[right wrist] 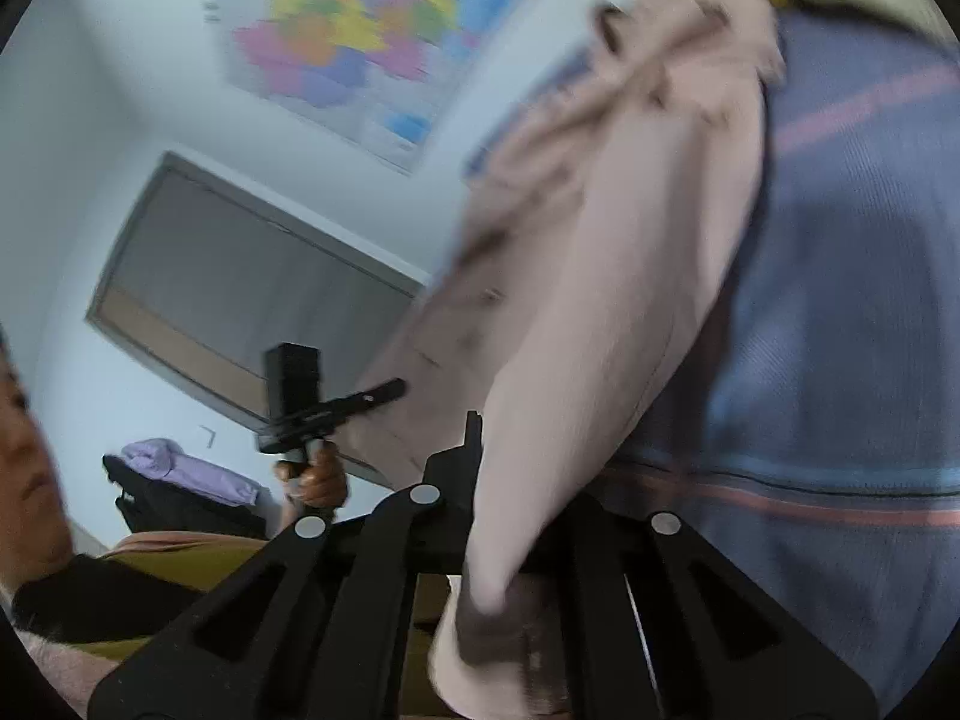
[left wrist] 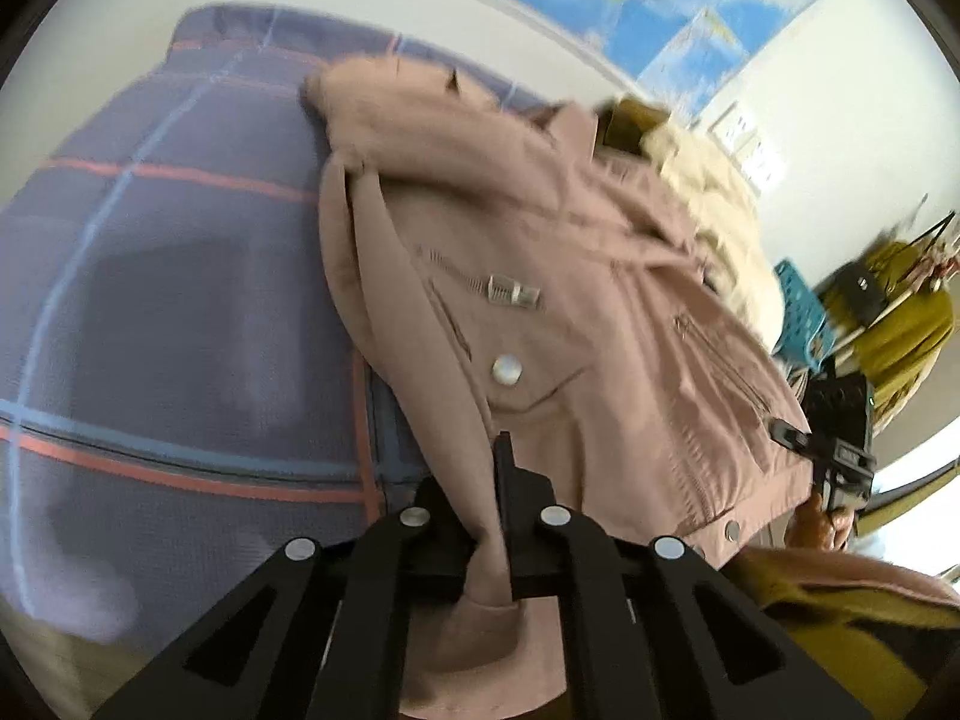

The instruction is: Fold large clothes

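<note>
Dusty-pink jacket (left wrist: 570, 300) hangs lifted over the blue plaid bedspread (left wrist: 180, 300), and both tools have it: left gripper (left wrist: 501, 480) clamped tight on one hem edge, right gripper (right wrist: 474, 444) pinched closed on another fold.

The soft pink cloth jacket (left wrist: 600, 312) looks smooth and matt, a bit like suede. At its 1 o'clock edge sits a fluffy cream lining (left wrist: 726, 210) that looks woolly and rough. A shiny round metal button (left wrist: 507, 371) and a silvery metal zip pull (left wrist: 510, 291) gleam on the front. Under the jacket lies a blue cloth cover (left wrist: 180, 276) with red and light blue stripes, woven and a little ribbed. The black left hand-held gripper (left wrist: 504, 480) is matt plastic with shiny metal pins. The black right hand-held gripper (right wrist: 474, 450) looks the same. A glossy paper map (right wrist: 360, 30) hangs on the wall.
</note>
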{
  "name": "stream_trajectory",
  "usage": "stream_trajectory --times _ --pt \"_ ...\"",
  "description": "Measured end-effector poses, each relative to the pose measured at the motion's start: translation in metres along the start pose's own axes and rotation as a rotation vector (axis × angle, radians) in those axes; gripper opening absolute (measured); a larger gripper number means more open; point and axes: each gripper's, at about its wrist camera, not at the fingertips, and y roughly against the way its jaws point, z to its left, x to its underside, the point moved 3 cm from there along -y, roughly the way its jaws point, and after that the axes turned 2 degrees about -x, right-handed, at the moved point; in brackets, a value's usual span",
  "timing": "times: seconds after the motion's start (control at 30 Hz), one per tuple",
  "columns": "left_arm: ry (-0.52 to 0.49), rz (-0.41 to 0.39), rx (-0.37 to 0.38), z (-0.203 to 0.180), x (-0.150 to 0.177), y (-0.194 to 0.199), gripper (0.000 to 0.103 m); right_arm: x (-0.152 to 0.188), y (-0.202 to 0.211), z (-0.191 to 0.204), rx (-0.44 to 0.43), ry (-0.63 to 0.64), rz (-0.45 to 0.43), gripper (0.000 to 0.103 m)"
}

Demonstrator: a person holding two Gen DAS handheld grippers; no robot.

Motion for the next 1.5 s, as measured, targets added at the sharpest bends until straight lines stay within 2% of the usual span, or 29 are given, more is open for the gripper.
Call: stream_trajectory --times 0.13,0.23,0.3,0.4,0.47,0.5,0.53,0.57,0.6,0.67,0.7,0.77,0.8,0.87,0.9,0.93,1.07,1.2,1.3,1.4,1.5 --pt "0.0 -0.078 0.047 -0.009 -0.009 0.036 0.004 -0.004 0.028 0.041 -0.057 0.092 -0.075 0.002" --pt "-0.036 -0.094 0.034 -0.011 -0.007 0.047 0.005 0.001 0.037 0.045 -0.047 0.103 -0.066 0.003" --pt "-0.022 -0.062 0.033 -0.004 -0.003 0.039 0.005 0.007 0.034 0.031 -0.002 0.062 -0.039 0.004" --pt "-0.002 0.029 0.03 0.007 0.01 0.014 0.006 0.022 0.024 0.006 0.037 -0.018 0.017 0.005" --pt "0.001 0.08 0.012 0.013 0.019 -0.002 0.007 0.032 0.017 0.0 0.052 -0.021 0.053 0.01" --pt "0.0 0.096 0.006 0.015 0.022 -0.007 0.011 0.036 0.015 -0.003 0.059 -0.032 0.064 0.011" --pt "0.002 0.114 0.009 0.017 0.026 -0.011 0.016 0.039 0.014 -0.007 0.056 -0.048 0.071 0.018" --pt "0.007 0.123 0.025 0.019 0.028 -0.013 0.018 0.042 0.013 -0.011 0.054 -0.061 0.084 0.034" --pt "0.005 0.123 0.039 0.018 0.029 -0.013 0.026 0.044 0.013 -0.013 0.063 -0.066 0.095 0.041" --pt "-0.012 0.137 0.05 0.015 0.03 -0.011 0.036 0.05 0.011 -0.018 0.072 -0.081 0.114 0.043" --pt "-0.031 0.15 0.051 0.01 0.03 -0.009 0.047 0.052 0.01 -0.019 0.07 -0.083 0.124 0.043" --pt "-0.069 0.156 0.035 0.001 0.035 -0.008 0.049 0.055 0.01 -0.017 0.058 -0.076 0.136 0.043" --pt "-0.082 0.158 0.018 -0.002 0.035 -0.01 0.047 0.055 0.008 -0.016 0.051 -0.073 0.14 0.04" --pt "-0.079 0.148 -0.003 -0.003 0.034 -0.012 0.028 0.055 0.005 -0.011 0.032 -0.053 0.144 0.013" --pt "-0.067 0.144 -0.014 -0.001 0.033 -0.012 0.011 0.053 0.002 -0.009 0.034 -0.049 0.141 0.009" --pt "-0.04 0.137 -0.02 0.003 0.031 -0.012 0.005 0.05 0.002 -0.006 0.027 -0.048 0.13 0.008" --pt "0.042 0.064 -0.016 0.009 0.017 0.001 0.002 0.034 0.005 0.013 -0.017 0.002 0.086 0.004" --pt "0.095 -0.009 0.051 0.011 -0.003 0.021 0.002 0.009 0.013 0.033 -0.048 0.055 0.024 0.003" --pt "0.101 -0.063 0.085 0.01 -0.023 0.037 0.002 -0.021 0.021 0.043 -0.062 0.061 -0.038 0.003" --pt "0.068 -0.096 0.05 0.007 -0.048 0.05 0.002 -0.045 0.02 0.048 -0.065 0.064 -0.07 0.003" --pt "0.049 -0.118 0.048 0.0 -0.074 0.054 0.002 -0.072 0.017 0.052 -0.062 0.064 -0.094 0.003"
